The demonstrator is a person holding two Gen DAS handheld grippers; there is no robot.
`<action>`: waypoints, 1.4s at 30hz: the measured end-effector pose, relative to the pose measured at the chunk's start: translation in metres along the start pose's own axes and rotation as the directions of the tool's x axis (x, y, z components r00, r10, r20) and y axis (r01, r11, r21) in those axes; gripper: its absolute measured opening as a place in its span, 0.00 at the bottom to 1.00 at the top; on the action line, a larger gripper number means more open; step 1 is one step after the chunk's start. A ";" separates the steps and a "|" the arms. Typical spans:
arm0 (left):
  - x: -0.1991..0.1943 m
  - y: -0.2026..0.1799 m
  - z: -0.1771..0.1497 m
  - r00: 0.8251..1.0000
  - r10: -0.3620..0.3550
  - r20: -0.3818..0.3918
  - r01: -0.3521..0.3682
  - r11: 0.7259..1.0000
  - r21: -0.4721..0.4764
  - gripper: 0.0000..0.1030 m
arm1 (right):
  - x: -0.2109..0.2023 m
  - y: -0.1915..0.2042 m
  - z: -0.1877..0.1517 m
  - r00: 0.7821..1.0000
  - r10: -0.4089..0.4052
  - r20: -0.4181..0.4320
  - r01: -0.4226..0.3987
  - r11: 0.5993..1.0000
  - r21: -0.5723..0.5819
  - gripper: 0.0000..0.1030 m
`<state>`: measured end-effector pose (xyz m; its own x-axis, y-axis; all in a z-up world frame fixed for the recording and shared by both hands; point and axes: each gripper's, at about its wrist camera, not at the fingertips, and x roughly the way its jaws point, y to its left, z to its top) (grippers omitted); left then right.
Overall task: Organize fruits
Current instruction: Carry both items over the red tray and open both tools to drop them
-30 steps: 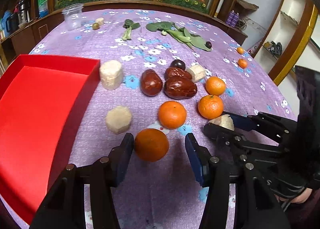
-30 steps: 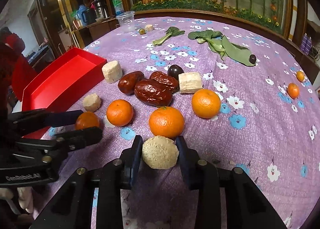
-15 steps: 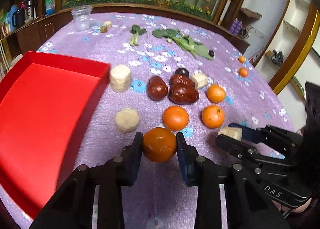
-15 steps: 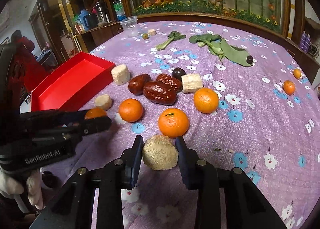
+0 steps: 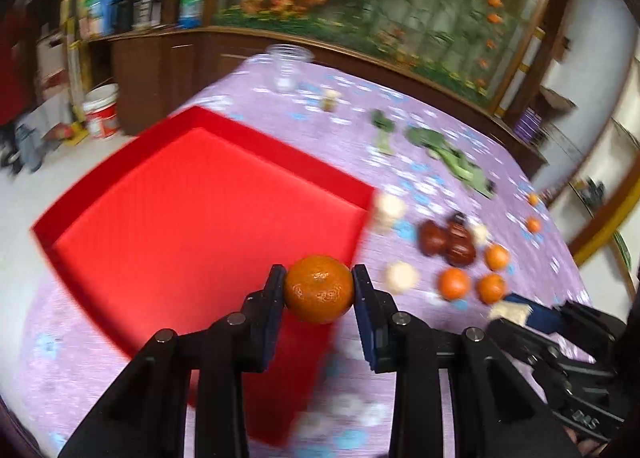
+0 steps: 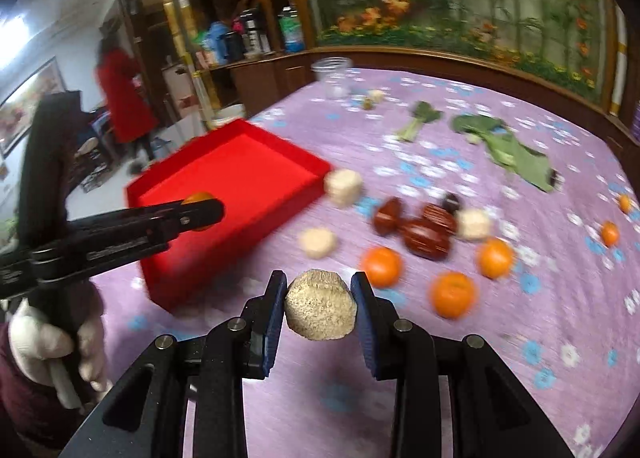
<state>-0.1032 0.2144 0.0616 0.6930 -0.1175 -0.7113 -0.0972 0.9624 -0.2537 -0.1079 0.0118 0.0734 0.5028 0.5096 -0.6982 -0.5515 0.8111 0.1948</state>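
My left gripper [image 5: 319, 283] is shut on an orange mandarin [image 5: 319, 292] and holds it in the air over the near right edge of the red tray [image 5: 192, 194]. My right gripper [image 6: 320, 291] is shut on a beige puffed cake [image 6: 321, 310], lifted off the purple flowered cloth. In the right wrist view the left gripper [image 6: 202, 213] reaches in from the left above the red tray [image 6: 240, 174], and its mandarin [image 6: 196, 198] peeks over the finger. The left wrist view catches the right gripper [image 5: 516, 312] low at the right with the cake.
Three mandarins [image 6: 454, 294] lie on the cloth near dark red dates [image 6: 426, 236] and beige cakes [image 6: 318, 242]. Leafy greens [image 6: 516, 154] and a clear cup [image 6: 332, 76] sit further back. A gloved hand [image 6: 40, 342] holds the left gripper. A person in red [image 6: 124, 98] stands behind.
The left gripper closed on the mandarin, lifted it and swung left over the tray's edge. The right gripper rose with the cake and moved left.
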 end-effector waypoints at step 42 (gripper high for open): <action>-0.027 0.037 0.004 0.985 0.162 0.058 -0.160 0.986 -0.041 0.68 | 0.055 0.059 0.031 0.994 0.109 -0.007 -0.109 0.994 0.004 0.55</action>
<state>-0.1226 0.2539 0.0735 0.7082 0.0540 -0.7040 -0.2357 0.9580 -0.1636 -0.0922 0.0963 0.0674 0.4351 0.5933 -0.6773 -0.6006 0.7516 0.2726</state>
